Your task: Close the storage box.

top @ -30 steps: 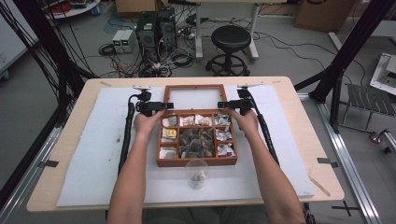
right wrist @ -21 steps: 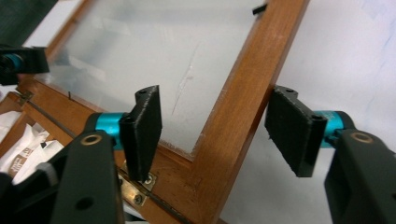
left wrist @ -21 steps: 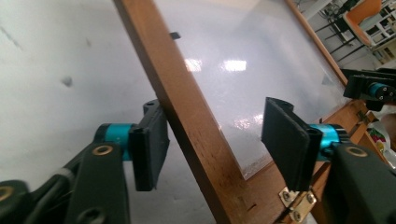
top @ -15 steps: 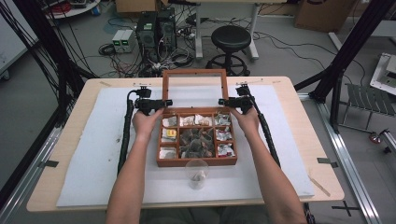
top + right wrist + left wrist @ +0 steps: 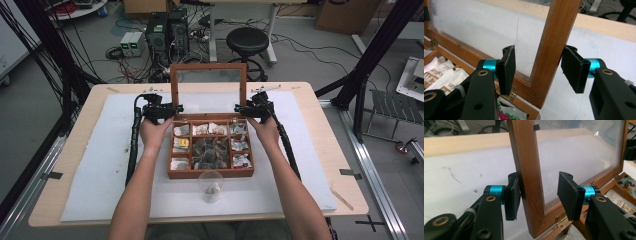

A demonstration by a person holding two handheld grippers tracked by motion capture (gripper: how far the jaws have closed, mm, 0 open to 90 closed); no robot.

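Your box is brown wood with a smooth, slightly satin varnish, and so is the frame of its lid, which holds a clear pane gone hazy and scratched. Small brass-coloured metal hinges join lid and box. Inside the box lie glossy plastic packets and matt paper sachets. Beneath the box you have a matt white sheet on a pale wooden table. In front of the box stands a clear plastic cup.
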